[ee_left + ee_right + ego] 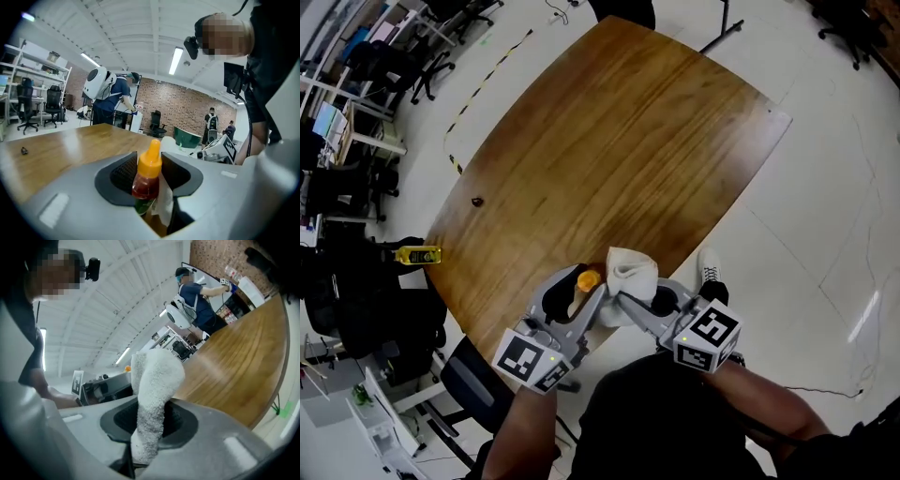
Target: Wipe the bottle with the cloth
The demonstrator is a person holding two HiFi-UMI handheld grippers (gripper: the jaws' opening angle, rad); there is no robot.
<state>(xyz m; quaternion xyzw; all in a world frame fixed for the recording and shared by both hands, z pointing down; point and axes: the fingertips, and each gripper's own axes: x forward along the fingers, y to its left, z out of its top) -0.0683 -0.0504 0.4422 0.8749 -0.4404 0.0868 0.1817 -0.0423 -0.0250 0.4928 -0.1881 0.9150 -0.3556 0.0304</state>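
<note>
The left grey plastic gripper (579,293), carrying a black-and-white marker cube (530,361), is pointing forward and inward. Its jaws are pressing on a small orange-capped bottle (146,180) that is standing upright between them. The right grey gripper (639,298), with its own marker cube (708,335), is angling in from the other side. Its jaws are clamping a white terry cloth (152,394), which is bulging out past the jaw tips. Both bare forearms, left (525,427) and right (769,398), are reaching forward, so the two sets of jaws are sitting just beside each other.
</note>
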